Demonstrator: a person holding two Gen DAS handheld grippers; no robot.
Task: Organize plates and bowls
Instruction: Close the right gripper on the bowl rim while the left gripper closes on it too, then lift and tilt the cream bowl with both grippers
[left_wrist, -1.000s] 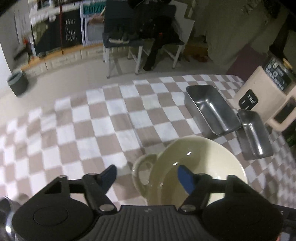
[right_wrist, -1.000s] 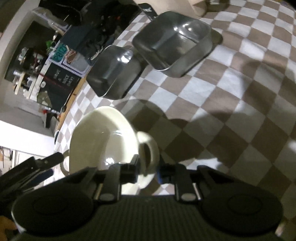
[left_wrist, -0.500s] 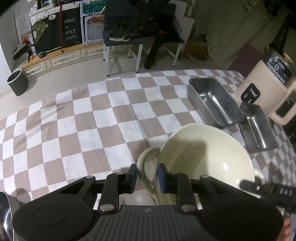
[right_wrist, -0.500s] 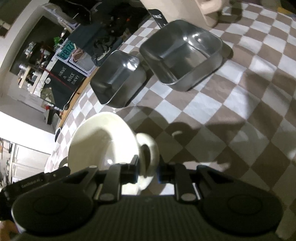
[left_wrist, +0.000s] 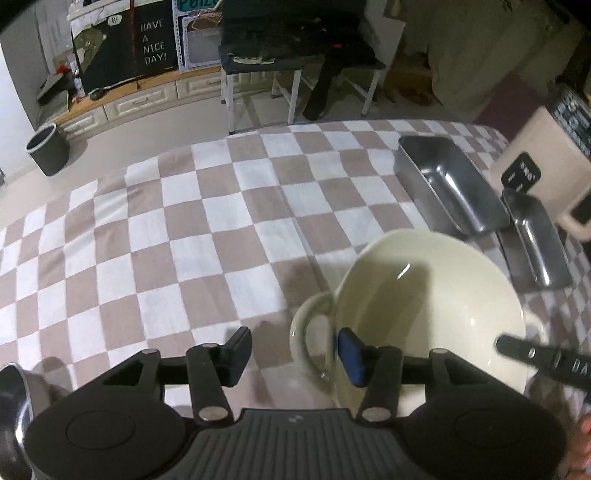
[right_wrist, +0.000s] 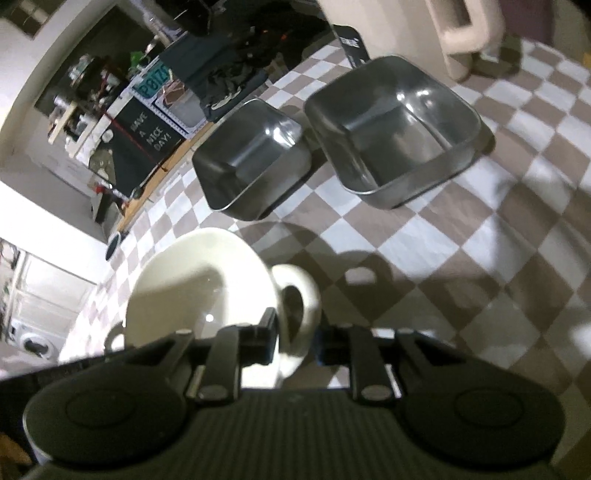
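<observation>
A cream two-handled bowl (left_wrist: 428, 306) is held above the checkered tablecloth (left_wrist: 184, 236). My left gripper (left_wrist: 293, 352) is open, its jaws apart on either side of the bowl's left handle (left_wrist: 308, 332) without gripping it. My right gripper (right_wrist: 293, 338) is shut on the bowl's right handle (right_wrist: 301, 306); the bowl (right_wrist: 199, 280) shows tilted in the right wrist view. The right gripper's body enters the left wrist view at the lower right.
Two steel rectangular trays (left_wrist: 450, 188) (left_wrist: 535, 243) lie at the right of the table, also in the right wrist view (right_wrist: 255, 158) (right_wrist: 395, 129). A beige appliance (left_wrist: 546, 162) stands behind them. A shiny metal object (left_wrist: 14, 398) sits at the left edge.
My left gripper closed on the bowl's left handle half a second ago and has now opened again. The right gripper stays shut on the other handle, and the bowl has risen slightly.
</observation>
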